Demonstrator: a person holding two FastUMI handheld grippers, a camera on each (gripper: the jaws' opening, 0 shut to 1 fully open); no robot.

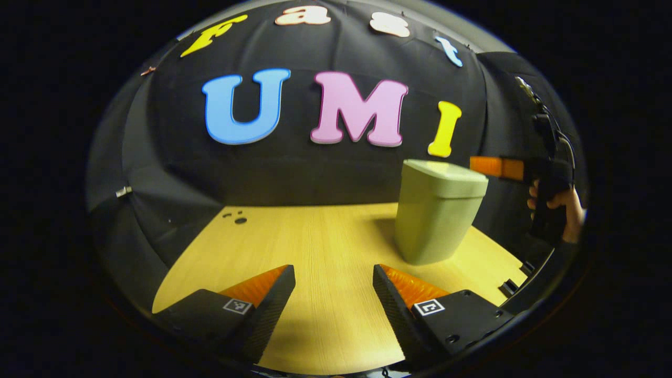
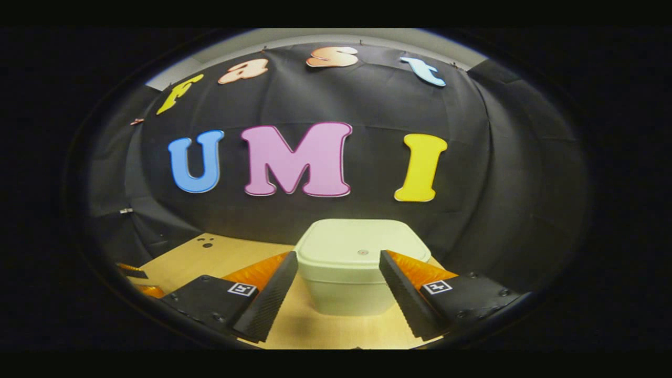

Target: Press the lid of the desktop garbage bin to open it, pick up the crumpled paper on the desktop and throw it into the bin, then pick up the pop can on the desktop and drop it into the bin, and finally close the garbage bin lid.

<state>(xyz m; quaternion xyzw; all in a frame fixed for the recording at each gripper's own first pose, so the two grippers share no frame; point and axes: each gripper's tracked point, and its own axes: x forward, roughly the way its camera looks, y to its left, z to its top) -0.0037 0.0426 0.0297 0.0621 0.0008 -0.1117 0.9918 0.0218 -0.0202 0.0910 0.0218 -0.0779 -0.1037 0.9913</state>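
- Hovering low over the bare wooden desk (image 1: 325,236), the left hand-held gripper (image 1: 334,281) has its two fingers spread wide apart, with nothing between them and nothing touched.
- One garbage bin (image 1: 438,215) stands on the desk ahead and to the right of this gripper, well clear of its fingers; its lid (image 1: 446,176) is down.
- Farther right in the left gripper view, a hand (image 1: 559,202) holds the right hand-held gripper up beside the bin's top edge.
- In the right gripper view, the right hand-held gripper (image 2: 338,270) is also spread wide, its fingers gripping nothing.
- The bin (image 2: 344,294) sits straight ahead between the two fingers, its closed lid (image 2: 362,244) just beyond their tips; contact cannot be told.
- Count: one bin, two grippers, one hand visible.
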